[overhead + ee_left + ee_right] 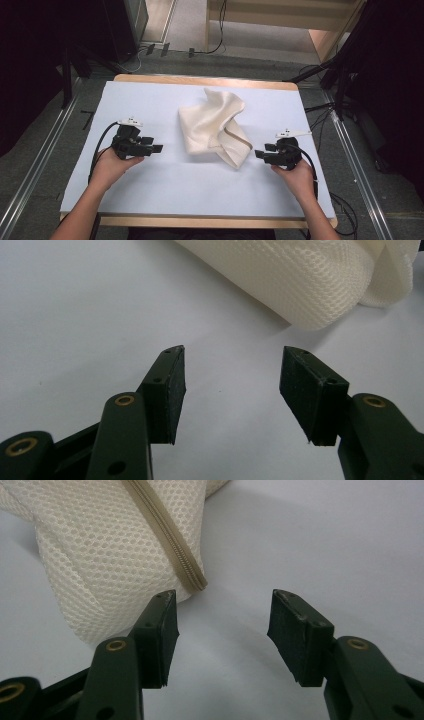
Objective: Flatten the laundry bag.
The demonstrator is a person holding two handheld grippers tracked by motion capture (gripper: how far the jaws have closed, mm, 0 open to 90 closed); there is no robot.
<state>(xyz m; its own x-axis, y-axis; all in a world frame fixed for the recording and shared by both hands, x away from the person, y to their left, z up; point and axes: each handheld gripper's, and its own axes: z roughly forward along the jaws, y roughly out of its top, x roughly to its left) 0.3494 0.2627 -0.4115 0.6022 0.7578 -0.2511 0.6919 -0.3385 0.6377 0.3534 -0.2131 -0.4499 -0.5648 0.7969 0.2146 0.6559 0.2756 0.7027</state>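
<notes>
A cream mesh bag (215, 127) lies crumpled in the middle of the white table cover (150, 185), a tan zipper running along its right side. My left gripper (156, 148) rests on the cover to the bag's left, jaws pointing right at it, open and empty. In the left gripper view the mesh bag (300, 275) lies just beyond the left gripper (232, 370). My right gripper (260, 153) sits right of the bag, open, pointing left. In the right gripper view the bag (110, 545) and its zipper (170, 545) lie just ahead of the right gripper (222, 615), left of its gap.
The wooden table edge (200, 221) shows at the front, and the cover stops short of it. Cables (345, 210) trail on the grey floor to the right. Dark stands (340, 70) rise at the back right and back left.
</notes>
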